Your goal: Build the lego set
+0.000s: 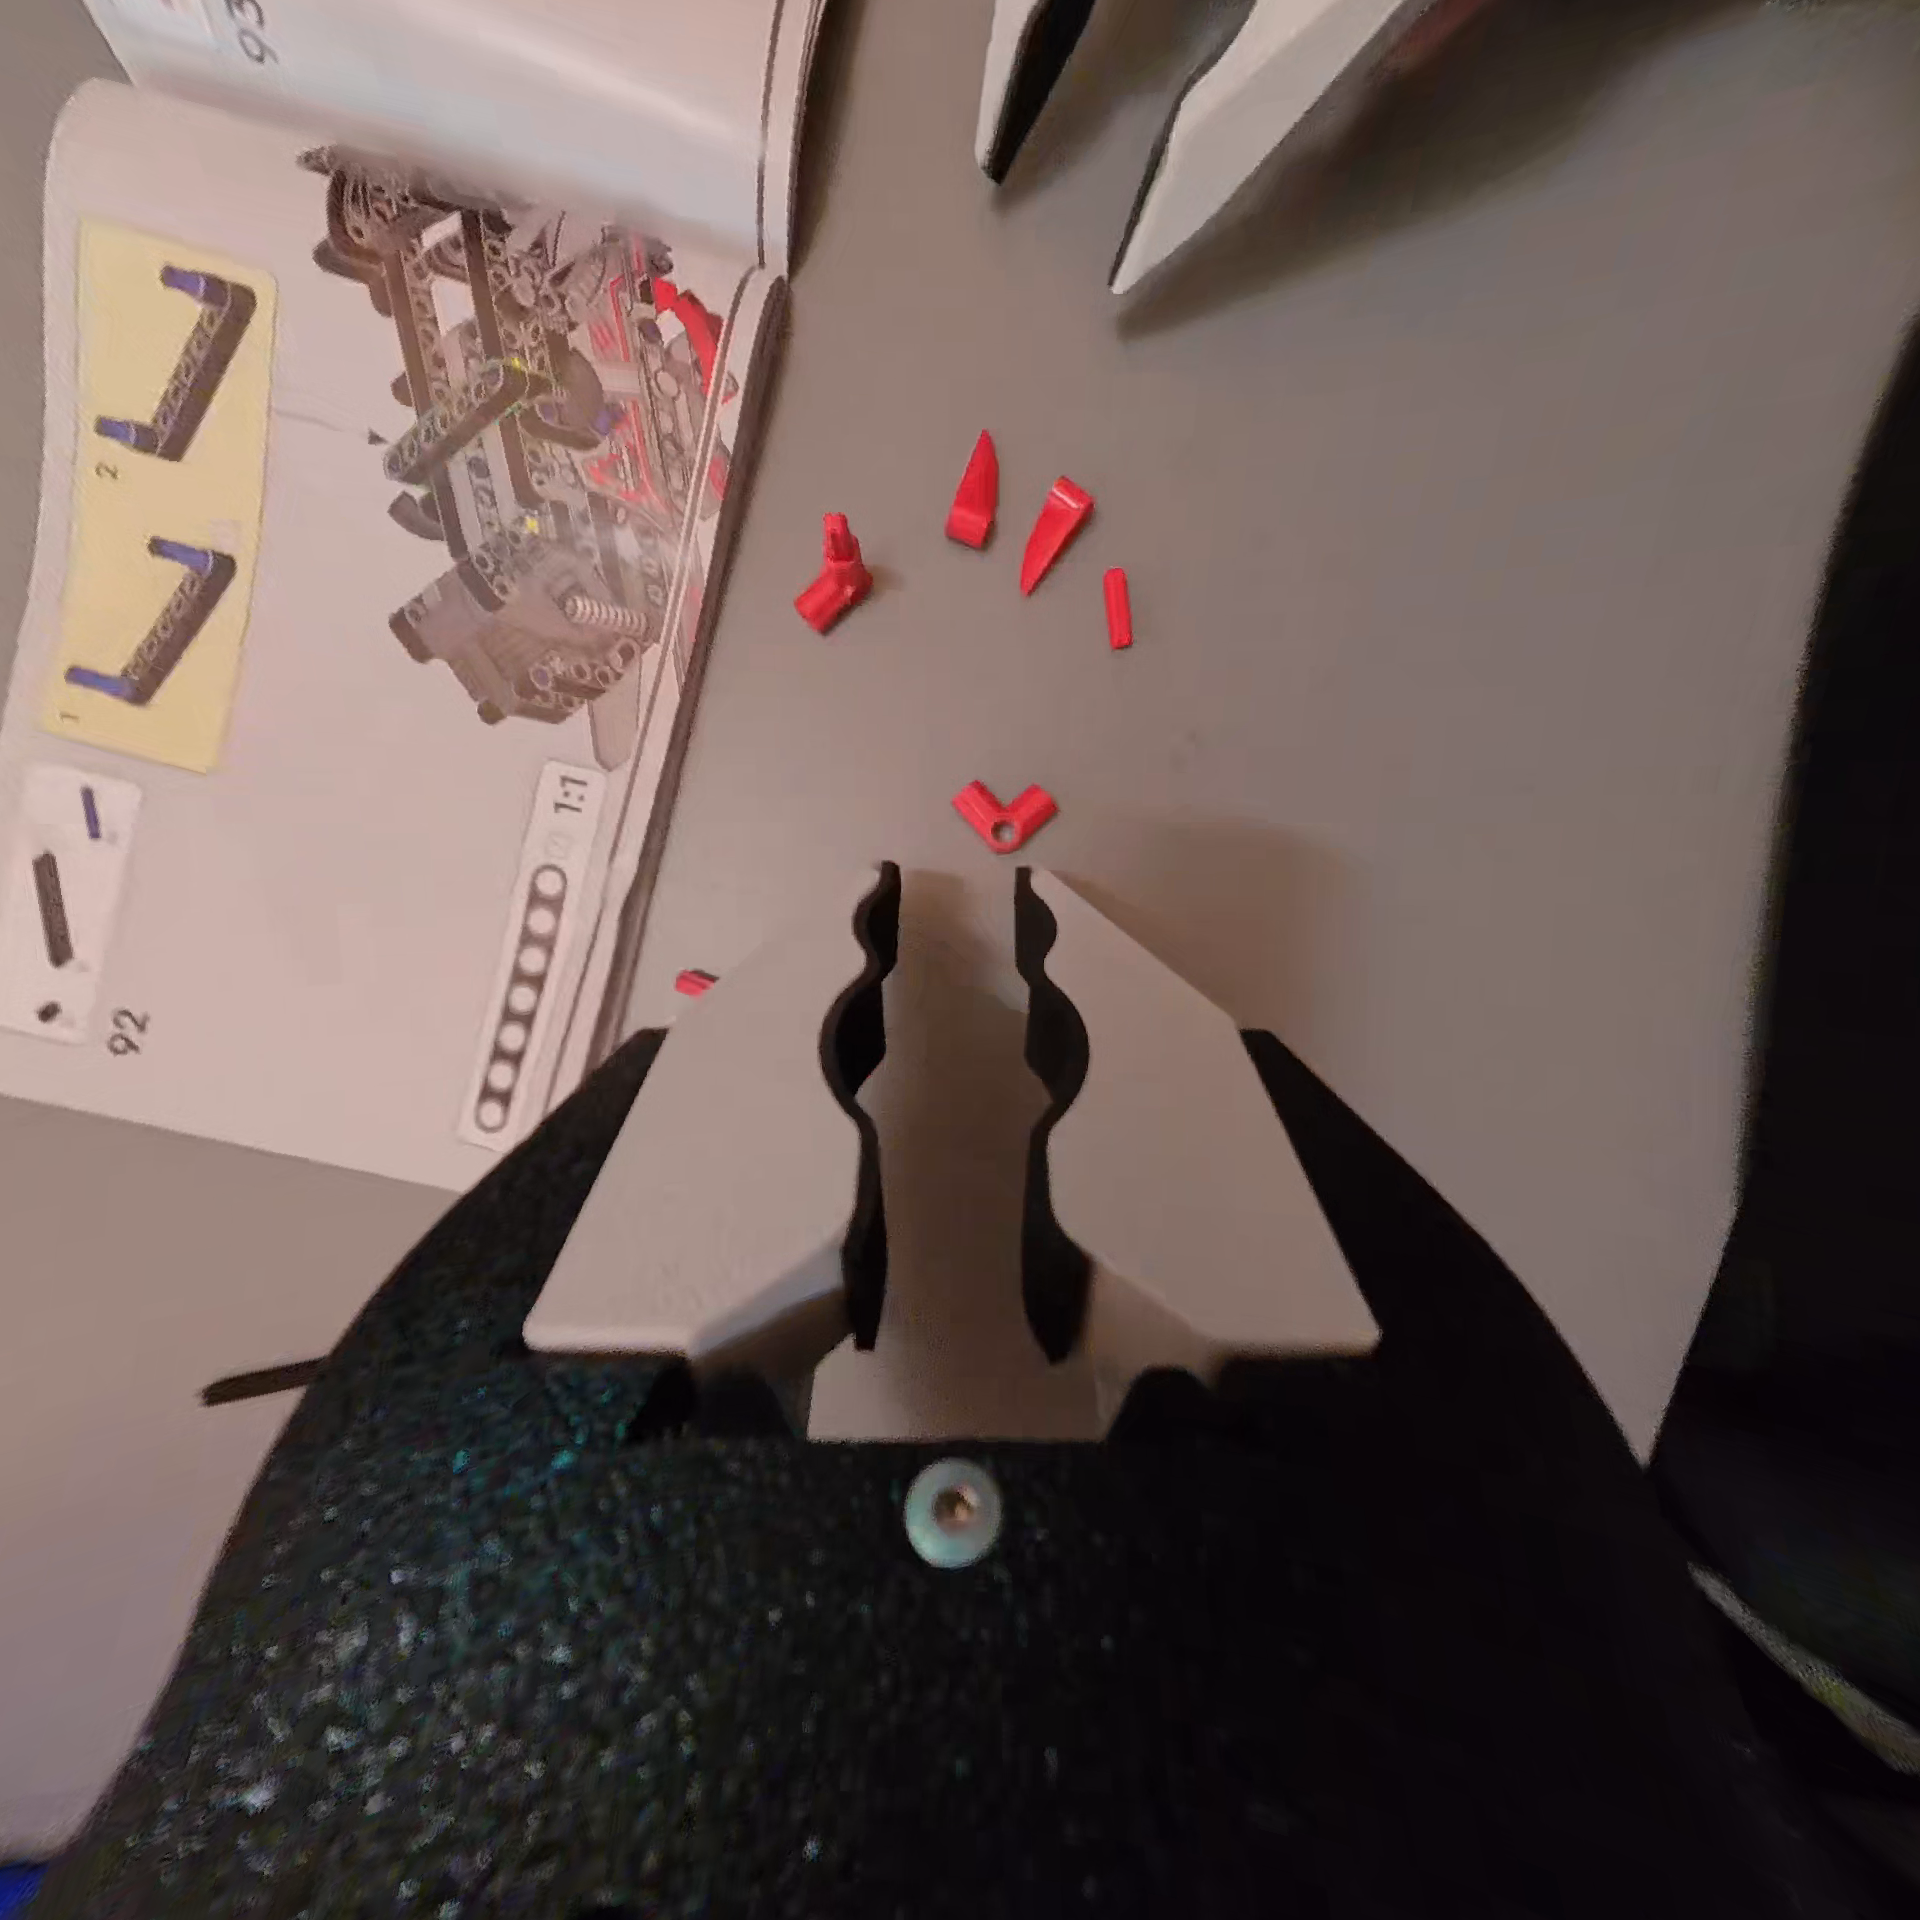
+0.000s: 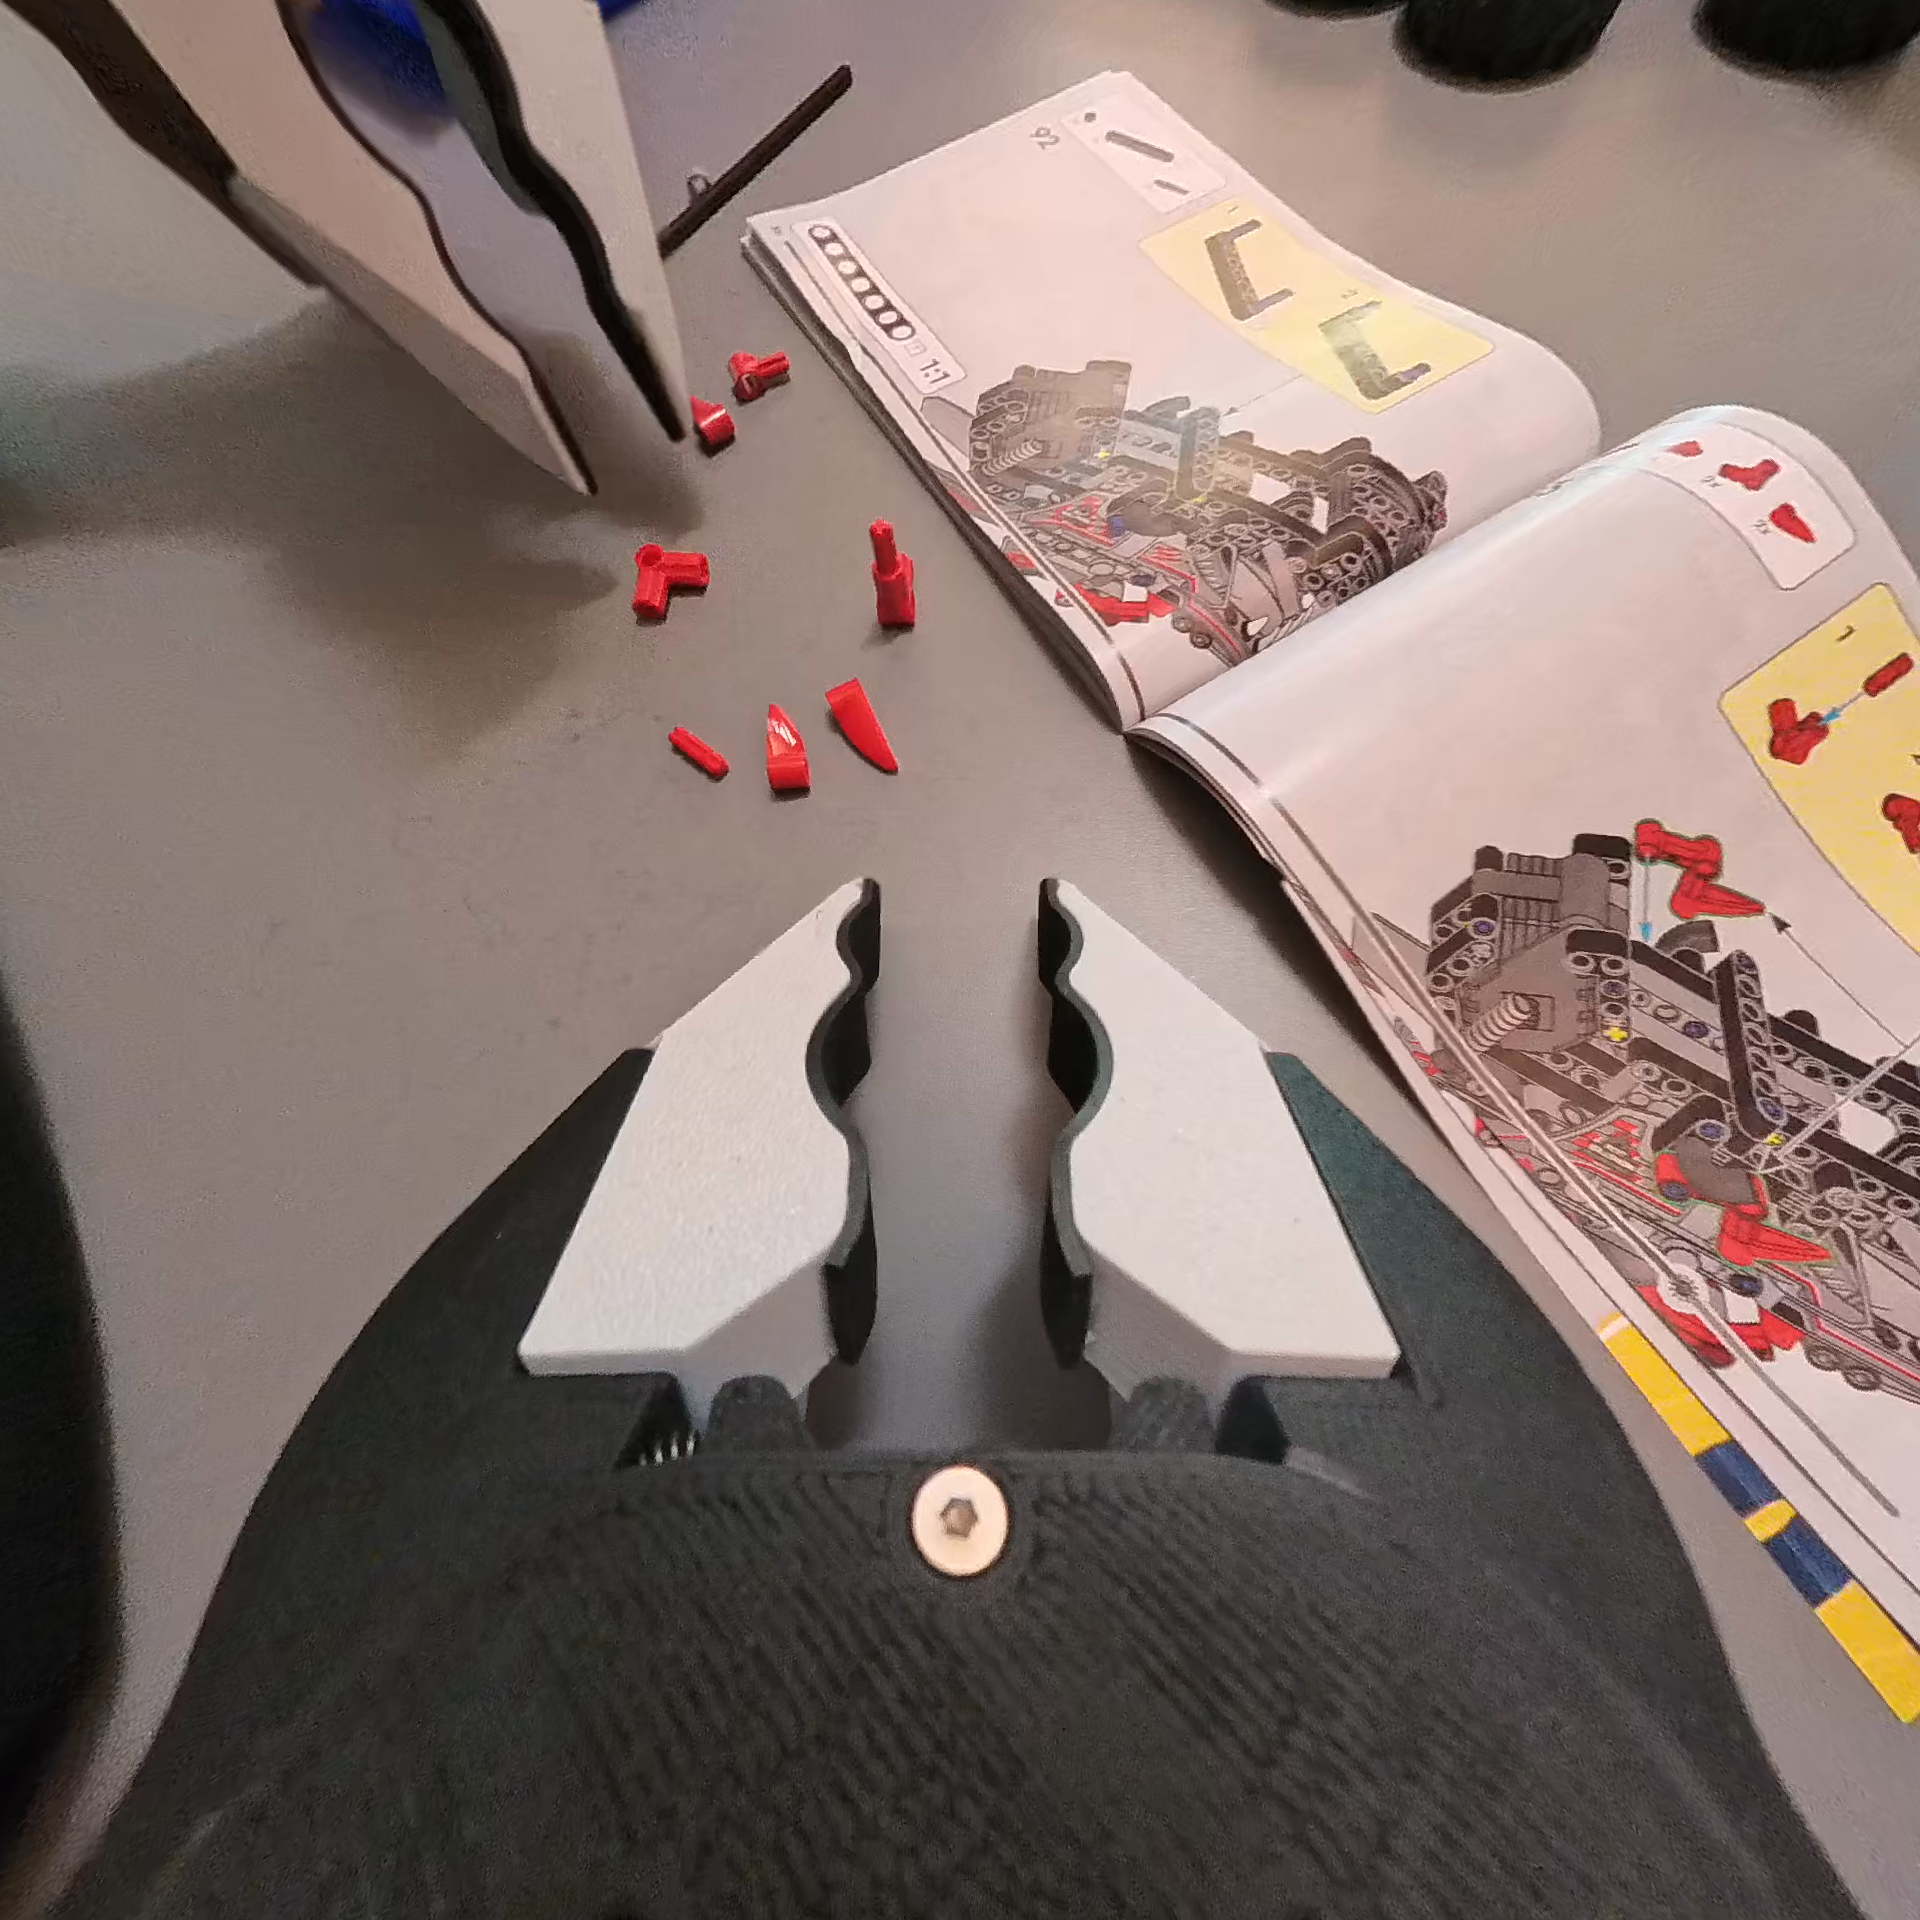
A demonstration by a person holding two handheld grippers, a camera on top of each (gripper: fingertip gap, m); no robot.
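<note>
Several small red Lego pieces lie loose on the grey table. A red L-shaped connector (image 1: pixel 1004 814) (image 2: pixel 668 578) lies just in front of my left gripper (image 1: pixel 956 873) (image 2: pixel 632 457), which is open and empty with its tips close to the table. Beyond the connector are a red connector with an axle (image 1: pixel 831 582) (image 2: pixel 891 577), two red tooth pieces (image 1: pixel 975 504) (image 2: pixel 787 753) and a short red pin (image 1: pixel 1117 608) (image 2: pixel 698 750). My right gripper (image 2: pixel 958 894) (image 1: pixel 1055 229) is open and empty, short of the pieces.
An open instruction booklet (image 1: pixel 312 623) (image 2: pixel 1143 416) lies beside the pieces. Two more small red pieces (image 2: pixel 713 421) sit by the left gripper's tips. A black axle (image 2: pixel 758 156) lies behind them. Black tyres (image 2: pixel 1496 31) are at the far edge. A dark object (image 1: pixel 1849 935) stands at the right. The short red pin (image 1: pixel 1117 608) is about 6 cm from both grippers' fingertips. The right camera catches it too, in the right wrist view (image 2: pixel 699 747).
</note>
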